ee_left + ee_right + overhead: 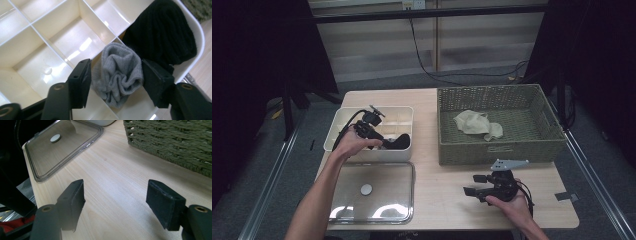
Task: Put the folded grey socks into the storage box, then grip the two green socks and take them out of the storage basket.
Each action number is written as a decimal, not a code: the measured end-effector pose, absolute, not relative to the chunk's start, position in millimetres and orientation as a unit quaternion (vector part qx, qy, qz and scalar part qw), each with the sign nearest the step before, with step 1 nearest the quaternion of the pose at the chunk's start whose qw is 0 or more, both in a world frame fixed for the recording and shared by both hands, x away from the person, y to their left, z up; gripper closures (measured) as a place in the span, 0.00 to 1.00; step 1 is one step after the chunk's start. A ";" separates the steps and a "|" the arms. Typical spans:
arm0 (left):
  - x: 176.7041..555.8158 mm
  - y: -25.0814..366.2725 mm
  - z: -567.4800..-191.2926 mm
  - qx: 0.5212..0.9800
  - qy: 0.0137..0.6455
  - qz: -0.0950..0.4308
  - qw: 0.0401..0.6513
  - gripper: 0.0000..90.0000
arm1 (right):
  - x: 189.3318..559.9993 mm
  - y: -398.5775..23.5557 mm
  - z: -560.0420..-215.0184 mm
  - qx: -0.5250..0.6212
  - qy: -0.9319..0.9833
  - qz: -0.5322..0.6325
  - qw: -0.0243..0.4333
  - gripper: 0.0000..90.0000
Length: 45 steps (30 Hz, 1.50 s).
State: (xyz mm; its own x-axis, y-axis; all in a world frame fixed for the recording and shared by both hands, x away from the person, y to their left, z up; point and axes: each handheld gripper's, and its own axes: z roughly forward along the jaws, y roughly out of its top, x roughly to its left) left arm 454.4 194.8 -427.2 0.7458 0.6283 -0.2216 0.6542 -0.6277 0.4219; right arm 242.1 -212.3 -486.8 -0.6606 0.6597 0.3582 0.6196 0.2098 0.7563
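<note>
A white divided box (343, 120) stands at the table's left. In the left gripper view a bunched grey sock (117, 62) lies in one compartment of the box (62, 32), beside a black sock (162, 37) in the corner compartment. My left gripper (116, 75) points down into the box with its jaws spread on either side of the grey sock, not squeezing it. From above, the left gripper (379, 139) sits over the box next to the black sock (401, 141). My right gripper (472, 186) rests near the table's front right, open and empty (117, 195).
A woven green basket (502, 150) at the right holds a beige cloth (477, 122). The box's clear lid (374, 192) lies flat at the front left, also seen in the right gripper view as the clear lid (62, 142). Bare wood lies between lid and right gripper.
</note>
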 end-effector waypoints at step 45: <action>312.6 245.5 -444.4 0.819 0.363 0.038 0.443 0.42 | 249.4 -224.6 -464.7 0.414 0.757 0.504 0.035 0.42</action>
State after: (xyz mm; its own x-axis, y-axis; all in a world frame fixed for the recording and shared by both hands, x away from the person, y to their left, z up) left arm 312.6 245.5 -444.4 0.7342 0.6275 -0.2591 0.5604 -0.3449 0.7530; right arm 249.4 -224.6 -464.7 -0.6540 0.6630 0.3642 0.5919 0.1486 0.7922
